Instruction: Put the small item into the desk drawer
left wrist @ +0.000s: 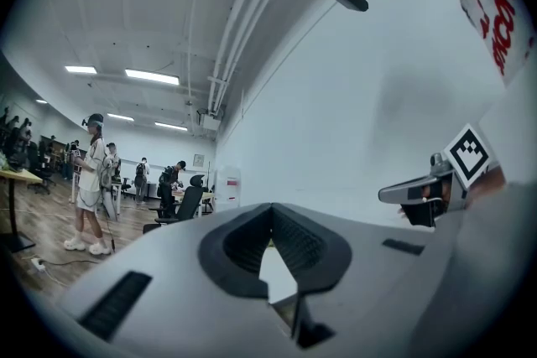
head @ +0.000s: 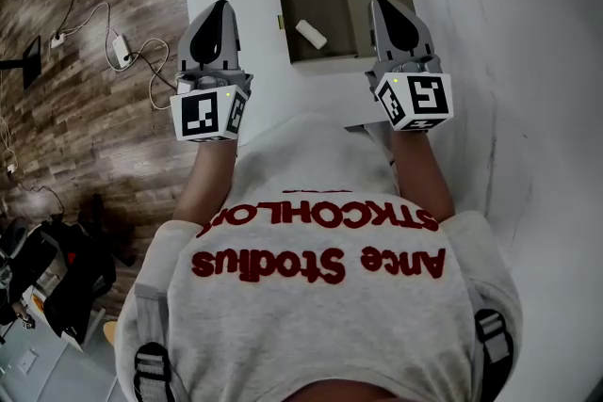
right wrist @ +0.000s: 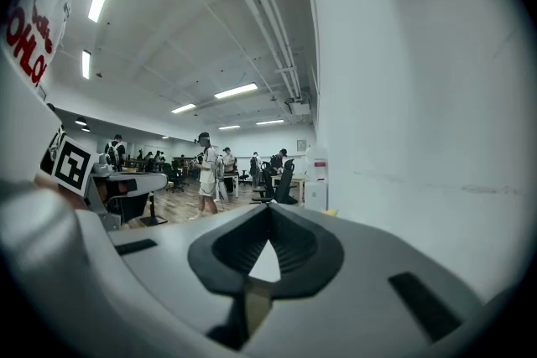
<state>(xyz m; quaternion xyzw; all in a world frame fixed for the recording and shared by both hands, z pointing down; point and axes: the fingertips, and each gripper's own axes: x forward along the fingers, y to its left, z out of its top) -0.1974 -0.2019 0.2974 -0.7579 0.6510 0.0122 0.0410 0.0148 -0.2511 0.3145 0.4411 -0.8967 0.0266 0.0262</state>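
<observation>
An open tan drawer [head: 363, 9] juts out of the white desk [head: 509, 33] below me. A small white item [head: 311, 34] lies on the drawer's bottom, left of centre. My right gripper [head: 382, 5] hovers over the drawer's right half, shut and holding nothing; its own view shows the jaw tips of the right gripper [right wrist: 268, 212] together. My left gripper [head: 220, 8] hangs left of the drawer, past the desk's left edge, also shut and empty; in its own view the left gripper [left wrist: 270, 210] has its tips touching. Both point level, away from the drawer's contents.
The wooden floor to the left carries cables and a power strip [head: 121, 49]. A dark bag [head: 57, 268] sits at the lower left. Beyond the grippers stand several people [right wrist: 205, 172] and office chairs [left wrist: 186, 204]; a white wall [right wrist: 419, 113] runs alongside.
</observation>
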